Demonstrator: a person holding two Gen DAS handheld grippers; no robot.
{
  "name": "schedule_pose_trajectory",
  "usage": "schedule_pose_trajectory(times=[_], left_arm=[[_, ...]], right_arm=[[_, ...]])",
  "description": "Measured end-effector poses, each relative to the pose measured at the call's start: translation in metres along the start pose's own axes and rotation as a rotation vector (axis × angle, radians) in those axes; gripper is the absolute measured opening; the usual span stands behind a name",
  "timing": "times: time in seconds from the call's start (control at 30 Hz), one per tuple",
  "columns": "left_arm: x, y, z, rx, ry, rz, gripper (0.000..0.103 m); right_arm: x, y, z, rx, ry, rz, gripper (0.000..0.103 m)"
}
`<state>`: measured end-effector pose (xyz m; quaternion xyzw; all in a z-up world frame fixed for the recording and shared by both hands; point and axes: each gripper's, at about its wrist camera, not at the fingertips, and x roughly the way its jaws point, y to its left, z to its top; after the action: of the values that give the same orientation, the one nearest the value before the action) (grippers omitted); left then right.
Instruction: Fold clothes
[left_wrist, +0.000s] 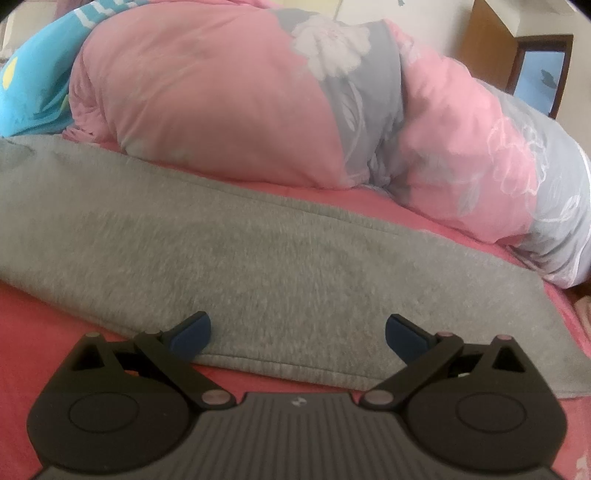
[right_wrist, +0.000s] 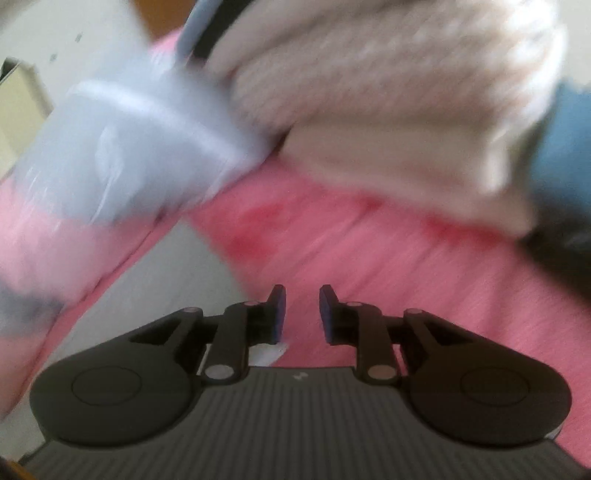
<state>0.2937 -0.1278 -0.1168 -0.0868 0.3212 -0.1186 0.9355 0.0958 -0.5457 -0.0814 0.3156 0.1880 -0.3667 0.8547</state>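
We judge one grey garment (left_wrist: 258, 266) done: it lies as a flat folded strip on the pink bed (left_wrist: 44, 332), below the quilt (left_wrist: 229, 110). Left gripper (left_wrist: 297, 332) hovers at its near hem, fingers wide apart, empty. Right gripper (right_wrist: 302, 314), fingers narrowly parted, holds nothing; view blurred. Next: fetch the white knit (right_wrist: 388, 110) from the pile.

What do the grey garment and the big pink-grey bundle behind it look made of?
Grey garment: looks like knit fleece or sweatshirt jersey, matte, heathered, with a stitched hem. Pink-grey bundle: probably a padded quilt in smooth printed cotton-like cloth; puffy folds, floral print.
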Motion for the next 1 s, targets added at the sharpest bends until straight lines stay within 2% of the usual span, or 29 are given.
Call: schedule_pose_trajectory(times=[0.07, 0.17, 0.27, 0.37, 0.43, 0.47, 0.5, 0.53, 0.57, 0.63, 0.67, 0.7, 0.83, 0.93, 1.0], left_arm=[[0.0, -0.001, 0.0, 0.008, 0.002, 0.007, 0.101], [0.0, -0.001, 0.001, 0.006, 0.002, 0.005, 0.101], [-0.001, 0.001, 0.001, -0.01, -0.003, -0.007, 0.101], [-0.002, 0.006, 0.002, -0.04, -0.01, -0.032, 0.101], [-0.004, 0.011, 0.002, -0.066, -0.016, -0.052, 0.101], [-0.004, 0.013, 0.003, -0.078, -0.02, -0.062, 0.101], [-0.005, 0.015, 0.003, -0.091, -0.023, -0.073, 0.101], [-0.006, 0.017, 0.003, -0.103, -0.026, -0.082, 0.101], [-0.008, 0.018, 0.003, -0.113, -0.034, -0.086, 0.101], [-0.012, 0.02, 0.004, -0.133, -0.058, -0.083, 0.101], [-0.016, 0.021, 0.005, -0.142, -0.073, -0.073, 0.101], [-0.019, 0.022, 0.006, -0.149, -0.085, -0.068, 0.101], [-0.039, 0.025, 0.015, -0.156, -0.098, -0.077, 0.101], [-0.06, 0.032, 0.025, -0.159, -0.099, -0.07, 0.101], [-0.076, 0.047, 0.033, -0.167, -0.087, -0.048, 0.101]], right_arm=[[-0.01, 0.002, 0.004, 0.006, -0.052, 0.019, 0.021], [-0.011, 0.034, -0.005, -0.084, 0.002, 0.236, 0.021], [0.001, 0.085, -0.026, -0.248, 0.135, 0.45, 0.022], [0.019, 0.126, -0.051, -0.392, 0.219, 0.529, 0.022], [0.036, 0.132, -0.057, -0.431, 0.235, 0.514, 0.022], [0.048, 0.125, -0.054, -0.42, 0.236, 0.457, 0.021], [0.057, 0.108, -0.044, -0.364, 0.224, 0.404, 0.019], [0.065, 0.09, -0.034, -0.302, 0.211, 0.35, 0.011], [0.068, 0.064, -0.019, -0.191, 0.179, 0.307, 0.011], [0.057, 0.015, 0.002, -0.021, 0.099, 0.167, 0.014], [0.047, -0.006, 0.009, 0.04, 0.073, 0.071, 0.018], [0.037, -0.023, 0.013, 0.07, 0.06, 0.016, 0.018], [-0.013, -0.069, 0.018, 0.127, 0.035, 0.052, 0.023], [-0.041, -0.077, 0.018, 0.135, 0.037, 0.129, 0.023], [-0.05, -0.066, 0.019, 0.102, 0.045, 0.201, 0.023]])
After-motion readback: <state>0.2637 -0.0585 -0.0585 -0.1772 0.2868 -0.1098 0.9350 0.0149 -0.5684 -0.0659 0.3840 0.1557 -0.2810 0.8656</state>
